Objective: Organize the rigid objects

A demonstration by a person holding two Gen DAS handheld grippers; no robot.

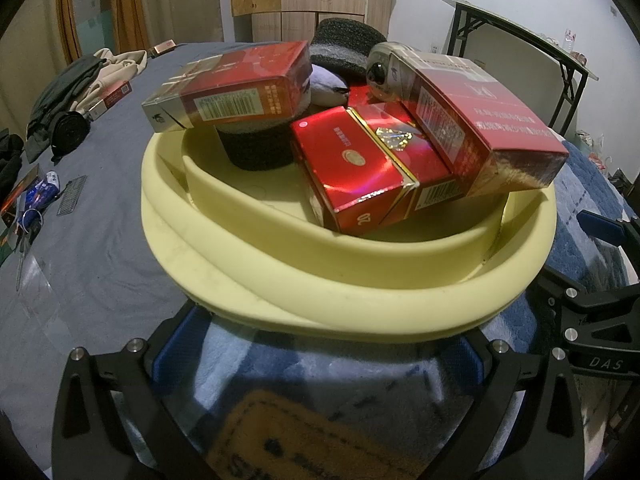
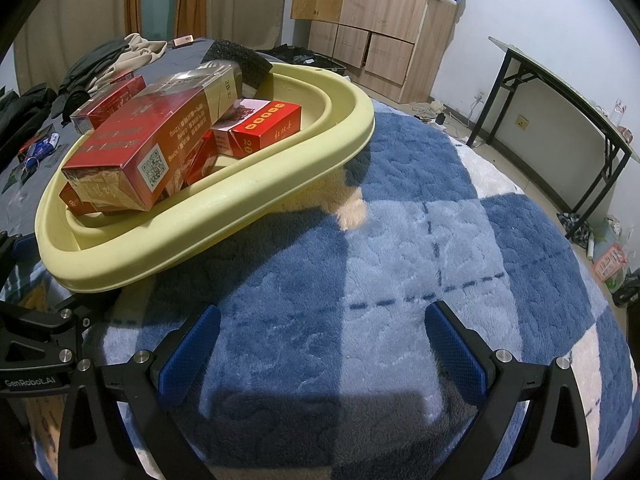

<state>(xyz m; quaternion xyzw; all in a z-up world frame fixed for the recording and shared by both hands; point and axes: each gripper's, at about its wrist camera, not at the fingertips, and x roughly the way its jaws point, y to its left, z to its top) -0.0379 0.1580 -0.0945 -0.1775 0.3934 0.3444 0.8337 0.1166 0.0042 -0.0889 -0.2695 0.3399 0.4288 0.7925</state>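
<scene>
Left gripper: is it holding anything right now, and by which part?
It cannot be told. The left gripper sits spread at the near rim of the yellow basin, which hides its fingers. The right gripper is open, holding nothing.

White walls, wooden wardrobe point(image 2: 372, 28), folding table point(image 2: 560, 96).

Right gripper point(image 2: 322, 344): black skeletal frame, blue textured fingertip pads point(image 2: 456, 350), silver screws. Left gripper point(image 1: 316, 354): same build, white "GenRobot.AI" lettering.
</scene>
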